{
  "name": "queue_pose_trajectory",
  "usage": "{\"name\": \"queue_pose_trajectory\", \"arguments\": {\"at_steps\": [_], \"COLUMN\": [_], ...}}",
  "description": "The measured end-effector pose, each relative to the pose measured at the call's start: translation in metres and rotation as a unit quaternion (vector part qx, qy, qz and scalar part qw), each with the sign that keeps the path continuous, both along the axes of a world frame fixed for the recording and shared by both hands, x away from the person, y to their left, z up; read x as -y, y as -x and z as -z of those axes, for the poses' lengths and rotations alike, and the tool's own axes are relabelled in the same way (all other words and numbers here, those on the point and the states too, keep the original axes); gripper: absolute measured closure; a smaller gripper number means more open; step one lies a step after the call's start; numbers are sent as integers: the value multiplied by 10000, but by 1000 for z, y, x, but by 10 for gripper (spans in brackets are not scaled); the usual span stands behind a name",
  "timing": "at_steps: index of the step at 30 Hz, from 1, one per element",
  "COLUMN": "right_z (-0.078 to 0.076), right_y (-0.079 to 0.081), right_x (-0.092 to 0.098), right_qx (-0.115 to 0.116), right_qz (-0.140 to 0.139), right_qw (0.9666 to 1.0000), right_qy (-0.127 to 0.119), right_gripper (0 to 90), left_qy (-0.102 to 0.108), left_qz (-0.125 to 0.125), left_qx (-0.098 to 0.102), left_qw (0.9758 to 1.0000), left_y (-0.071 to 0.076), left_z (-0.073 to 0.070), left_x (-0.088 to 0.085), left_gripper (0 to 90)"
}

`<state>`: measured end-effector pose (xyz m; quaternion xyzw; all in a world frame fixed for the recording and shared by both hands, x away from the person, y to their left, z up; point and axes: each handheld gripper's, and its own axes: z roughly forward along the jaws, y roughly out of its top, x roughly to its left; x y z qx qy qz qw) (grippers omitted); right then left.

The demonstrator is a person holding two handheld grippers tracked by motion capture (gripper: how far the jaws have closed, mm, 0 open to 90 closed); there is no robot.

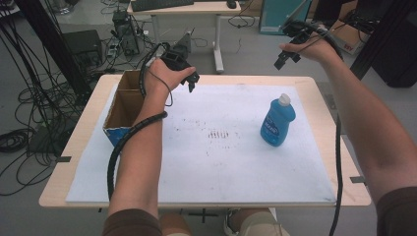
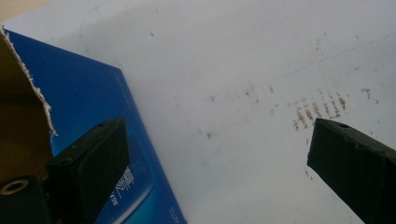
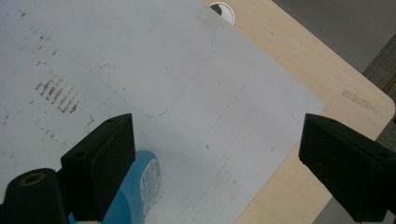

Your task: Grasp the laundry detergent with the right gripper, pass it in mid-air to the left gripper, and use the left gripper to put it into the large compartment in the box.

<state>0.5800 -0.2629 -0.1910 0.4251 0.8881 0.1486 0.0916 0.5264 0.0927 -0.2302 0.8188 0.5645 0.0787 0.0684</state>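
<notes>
We hold both grippers raised, jaws wide and empty: left gripper [image 1: 191, 81] beside the cardboard box [image 1: 123, 105], right gripper [image 1: 285, 59] above the table's far edge; blue dish soap bottle [image 1: 278, 120] upright on white sheet [image 1: 206, 162].

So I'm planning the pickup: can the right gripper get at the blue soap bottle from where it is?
Probably yes. The right gripper is open and raised beyond the bottle, which stands upright and alone on the white mat, with nothing between them.
</notes>
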Motion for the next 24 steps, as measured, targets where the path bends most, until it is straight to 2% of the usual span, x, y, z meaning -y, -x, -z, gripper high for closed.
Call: {"name": "queue_pose_trajectory", "arguments": {"at_steps": [24], "right_z": [-10], "right_y": [15], "right_x": [6], "right_qx": [96], "right_qz": [-218], "right_qw": [9997], "right_qy": [-74], "right_gripper": [99], "left_qy": [-39], "left_qz": [43], "left_qx": [43], "left_qw": [10000], "left_y": [3], "left_z": [-7], "left_x": [-1], "left_gripper": [61]}}
